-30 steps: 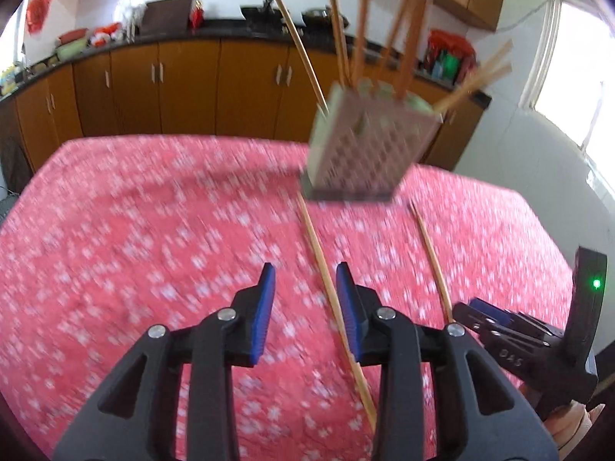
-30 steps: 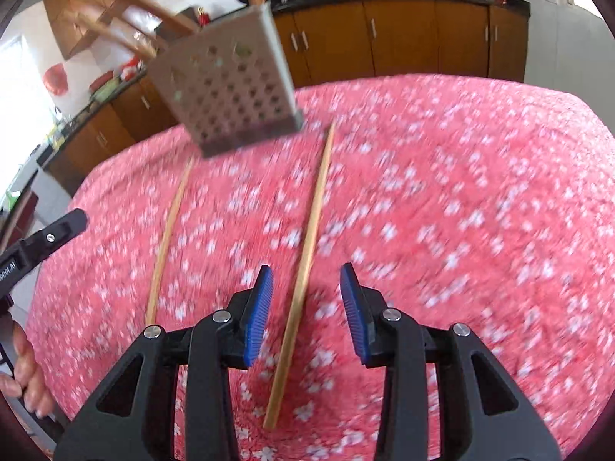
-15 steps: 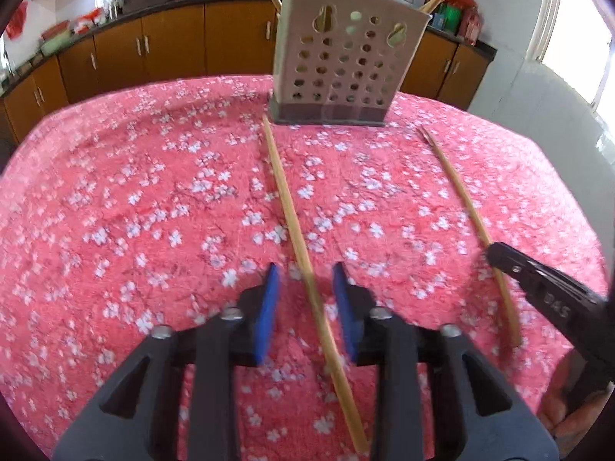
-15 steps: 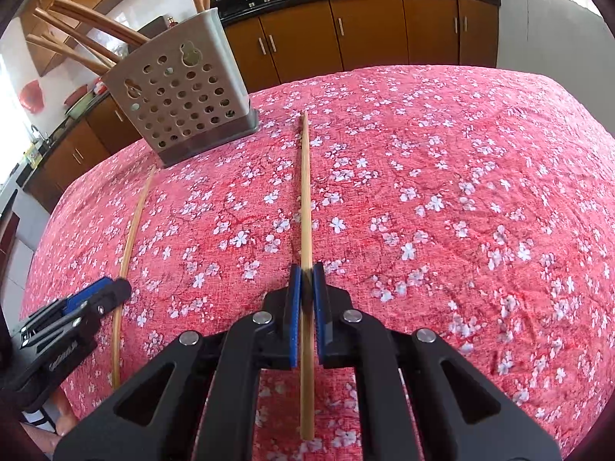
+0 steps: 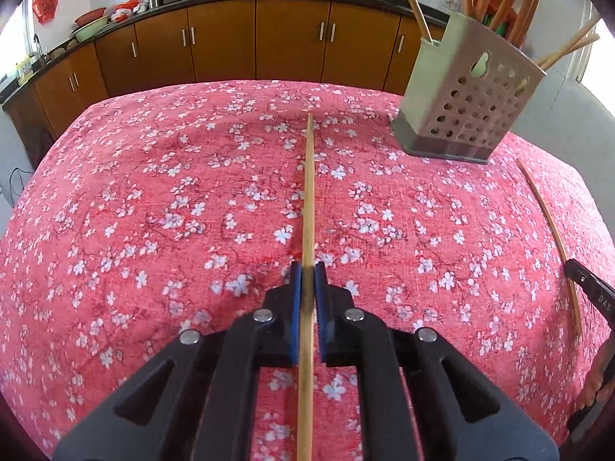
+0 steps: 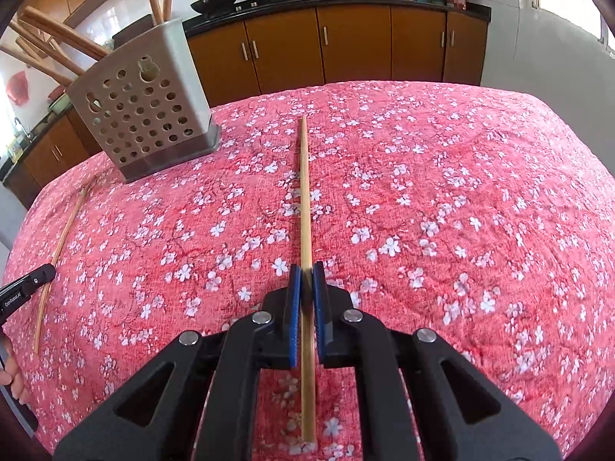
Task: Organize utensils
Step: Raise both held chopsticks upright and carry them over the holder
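Two wooden chopsticks lie along the red floral tablecloth. My left gripper (image 5: pixel 307 269) is closing tight on one chopstick (image 5: pixel 308 192), its blue pads pressing both sides near the middle. My right gripper (image 6: pixel 306 271) is shut on the other chopstick (image 6: pixel 304 192) in the same way. Both sticks point away from me, low against the cloth. The grey perforated utensil holder (image 5: pixel 469 107) stands at the far side between them, with several chopsticks upright inside; it is up left (image 6: pixel 146 115) in the right wrist view. Each view shows the other chopstick (image 5: pixel 553 238) (image 6: pixel 61 253) at its edge.
The table (image 6: pixel 461 211) is covered in red cloth with white blossoms and drops off at the far edge. Brown kitchen cabinets (image 5: pixel 230 46) and a dark counter with pans stand behind. A person's hand (image 5: pixel 595 380) shows at the right edge.
Both grippers went from open above the cloth to shut on a chopstick each, the right first, then the left. The left gripper came lower and shifted, so the holder now sits at upper right.
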